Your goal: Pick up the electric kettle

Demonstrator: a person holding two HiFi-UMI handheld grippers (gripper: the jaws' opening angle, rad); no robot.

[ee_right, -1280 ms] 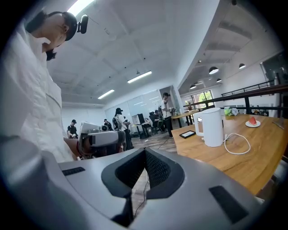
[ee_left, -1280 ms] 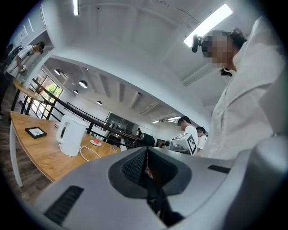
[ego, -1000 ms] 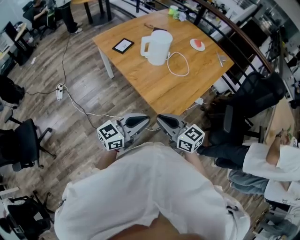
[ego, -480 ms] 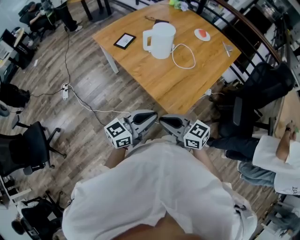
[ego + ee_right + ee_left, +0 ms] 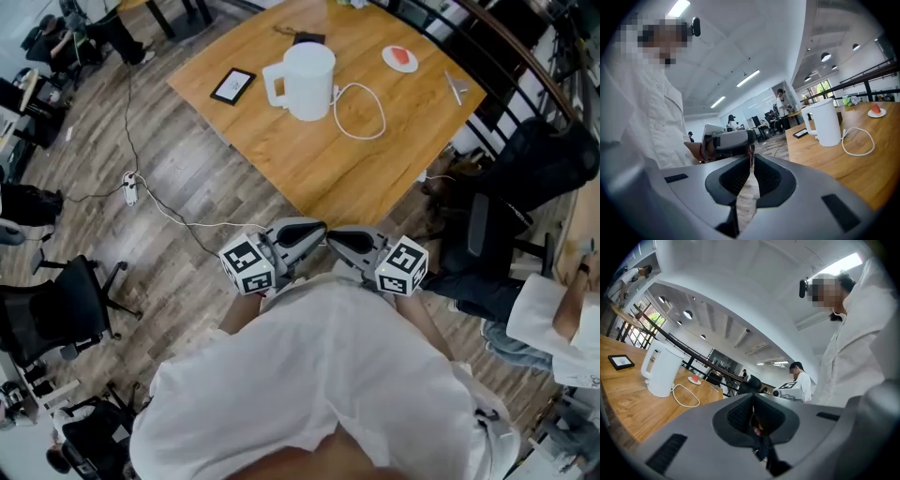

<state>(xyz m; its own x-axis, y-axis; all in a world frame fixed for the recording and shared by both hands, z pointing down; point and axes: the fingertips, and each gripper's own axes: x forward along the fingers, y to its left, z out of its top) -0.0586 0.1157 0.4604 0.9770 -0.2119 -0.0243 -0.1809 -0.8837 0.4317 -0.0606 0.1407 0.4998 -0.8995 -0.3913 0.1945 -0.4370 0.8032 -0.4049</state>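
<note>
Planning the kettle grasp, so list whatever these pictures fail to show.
- Head view: the kettle is opaque, so its water level is hidden.
- Head view: the far corner of the table is cut off by the top edge.
- Head view: the black item behind the kettle is too small to identify.
- All views: the screen of the tablet is too small to read.

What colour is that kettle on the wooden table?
White; the electric kettle shows best in the head view.
</note>
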